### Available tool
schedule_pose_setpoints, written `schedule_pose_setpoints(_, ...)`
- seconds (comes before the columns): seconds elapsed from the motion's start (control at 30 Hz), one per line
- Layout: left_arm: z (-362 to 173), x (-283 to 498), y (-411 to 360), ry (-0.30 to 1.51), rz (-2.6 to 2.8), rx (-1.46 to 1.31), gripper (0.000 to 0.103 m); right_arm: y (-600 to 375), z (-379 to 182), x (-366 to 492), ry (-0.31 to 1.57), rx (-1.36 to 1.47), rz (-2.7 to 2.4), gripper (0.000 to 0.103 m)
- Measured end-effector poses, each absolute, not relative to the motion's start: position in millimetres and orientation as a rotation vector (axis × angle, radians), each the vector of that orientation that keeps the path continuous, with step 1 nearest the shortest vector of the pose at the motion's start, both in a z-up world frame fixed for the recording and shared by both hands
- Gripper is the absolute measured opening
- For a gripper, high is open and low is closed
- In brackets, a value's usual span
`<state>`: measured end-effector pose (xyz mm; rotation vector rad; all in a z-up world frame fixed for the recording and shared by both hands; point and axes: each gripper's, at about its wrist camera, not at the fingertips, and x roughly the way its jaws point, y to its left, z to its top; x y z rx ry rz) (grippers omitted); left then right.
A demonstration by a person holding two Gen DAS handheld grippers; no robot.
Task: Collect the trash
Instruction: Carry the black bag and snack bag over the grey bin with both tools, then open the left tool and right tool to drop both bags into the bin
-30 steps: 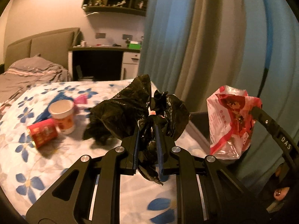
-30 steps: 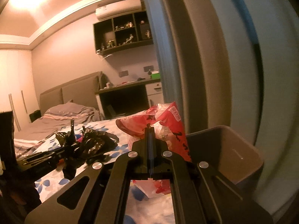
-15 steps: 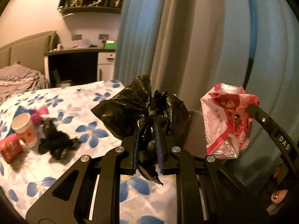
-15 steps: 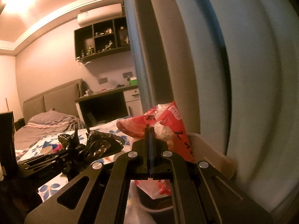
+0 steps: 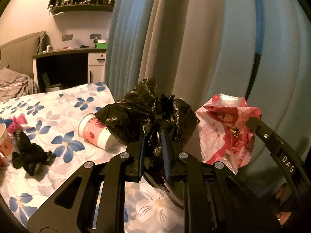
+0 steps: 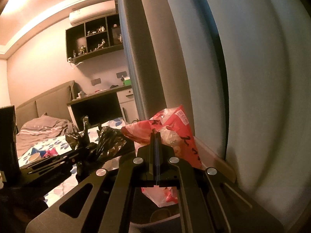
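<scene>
My left gripper (image 5: 153, 134) is shut on a crumpled black plastic bag (image 5: 136, 114) and holds it up over the bed's right edge. My right gripper (image 6: 155, 136) is shut on a red and white plastic bag (image 6: 175, 130), which hangs over a grey bin (image 6: 219, 161) by the curtain. That red bag (image 5: 225, 130) also shows to the right in the left wrist view. The black bag (image 6: 108, 141) and left gripper show at the left in the right wrist view.
On the floral bed sheet (image 5: 48, 174) lie a tipped paper cup (image 5: 95, 131), a black scrap (image 5: 29, 155), a pink wrapper (image 5: 16, 122) and another cup (image 5: 4, 141) at the left edge. Curtains (image 5: 194, 48) hang close on the right. A desk (image 5: 64, 66) stands behind.
Both grippers have swung right toward the curtain with their bags. The bin has come under the red bag. A tipped cup has come into the left view.
</scene>
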<state>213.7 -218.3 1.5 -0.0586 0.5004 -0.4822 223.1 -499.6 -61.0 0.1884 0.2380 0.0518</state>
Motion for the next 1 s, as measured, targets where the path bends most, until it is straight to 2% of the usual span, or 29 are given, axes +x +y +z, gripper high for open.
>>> schedule_pose_setpoints(1.0, -26.2, 236.6, -253.8, 0.577, -0.541, -0.102, 0.016, -507.6, -70.1, 244.6, 0.304, 0.218, 0.048, 0.000)
